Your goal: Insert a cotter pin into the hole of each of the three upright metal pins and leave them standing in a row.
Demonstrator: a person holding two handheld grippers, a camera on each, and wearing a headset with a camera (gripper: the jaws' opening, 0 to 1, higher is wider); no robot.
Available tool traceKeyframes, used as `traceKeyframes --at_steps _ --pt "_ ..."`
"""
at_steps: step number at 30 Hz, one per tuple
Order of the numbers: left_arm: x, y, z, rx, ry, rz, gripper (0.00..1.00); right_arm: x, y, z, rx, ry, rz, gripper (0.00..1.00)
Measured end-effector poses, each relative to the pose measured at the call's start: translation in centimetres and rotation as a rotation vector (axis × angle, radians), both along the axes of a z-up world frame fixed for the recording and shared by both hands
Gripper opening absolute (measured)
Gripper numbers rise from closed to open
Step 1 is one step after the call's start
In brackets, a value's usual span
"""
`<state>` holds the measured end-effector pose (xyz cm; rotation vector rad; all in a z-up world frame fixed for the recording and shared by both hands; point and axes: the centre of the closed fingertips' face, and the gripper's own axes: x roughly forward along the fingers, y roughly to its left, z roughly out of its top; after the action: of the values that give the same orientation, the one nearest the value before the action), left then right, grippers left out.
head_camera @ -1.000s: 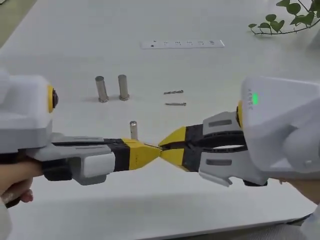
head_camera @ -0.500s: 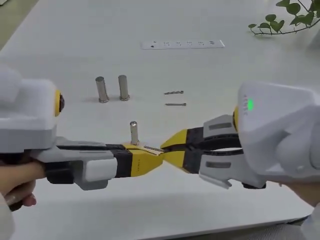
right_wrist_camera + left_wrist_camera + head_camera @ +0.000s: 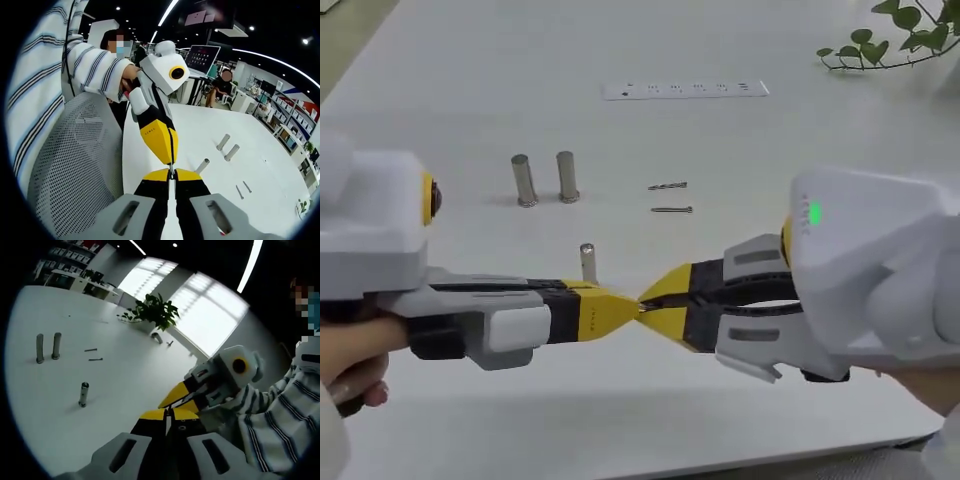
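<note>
Two metal pins [image 3: 523,180] [image 3: 566,176] stand side by side at the back. A third metal pin [image 3: 587,262] stands alone nearer me. Two cotter pins [image 3: 667,185] [image 3: 671,209] lie flat to their right. My left gripper [image 3: 632,305] and right gripper [image 3: 648,298] meet tip to tip just in front of the lone pin, both shut. A thin cotter pin [image 3: 171,170] sticks out of the right gripper's [image 3: 171,176] tips and reaches the left gripper's tip [image 3: 171,161]. The left gripper's own view shows its jaws [image 3: 167,414] pressed together.
A white power strip [image 3: 685,89] lies at the far side of the white table [image 3: 770,140]. Plant leaves [image 3: 890,35] hang over the back right corner. The table's front edge runs just below the grippers.
Half a second ago the left gripper sat slightly back with the cotter pin lying bare across its jaw. It has closed in on the right tip again, and the pin is mostly hidden.
</note>
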<state>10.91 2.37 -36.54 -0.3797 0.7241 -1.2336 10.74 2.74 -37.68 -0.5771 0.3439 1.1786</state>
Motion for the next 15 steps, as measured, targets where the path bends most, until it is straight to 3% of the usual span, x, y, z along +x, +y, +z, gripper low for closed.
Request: traceKeyframes --at_steps 7,15 --pt "0.06 -0.12 0.27 -0.009 0.002 0.001 0.0 0.03 -0.03 0.07 0.004 0.003 -0.001 0.0" --pt "-0.19 -0.2 0.08 0.016 -0.002 -0.013 0.0 -0.04 -0.08 -0.12 0.016 0.033 -0.011 0.0"
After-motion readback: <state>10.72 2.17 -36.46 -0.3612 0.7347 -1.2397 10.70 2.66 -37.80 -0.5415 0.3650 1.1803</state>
